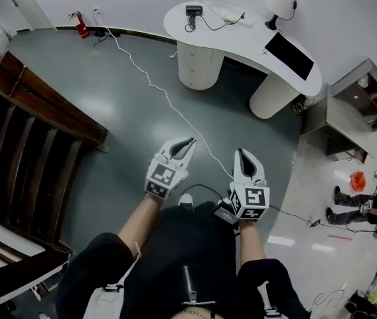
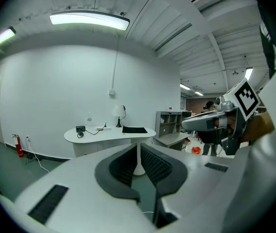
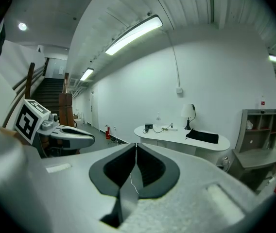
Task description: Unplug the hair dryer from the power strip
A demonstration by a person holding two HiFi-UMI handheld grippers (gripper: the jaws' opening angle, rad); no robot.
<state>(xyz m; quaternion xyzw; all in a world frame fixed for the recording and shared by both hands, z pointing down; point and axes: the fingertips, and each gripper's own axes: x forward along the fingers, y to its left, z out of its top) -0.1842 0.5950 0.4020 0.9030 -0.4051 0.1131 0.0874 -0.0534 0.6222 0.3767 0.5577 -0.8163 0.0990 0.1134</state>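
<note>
Kidney-shaped white desk; right gripper pads seemingly ribbed.

Desk ahead with lamp on its right end, shelf unit right of it, fire extinguisher left of it, stairs far left, floor cable running back between left gripper and right gripper.

No words, brands or numbers are legible; only coded square markers ride the left gripper and right gripper, near six o'clock.
</note>
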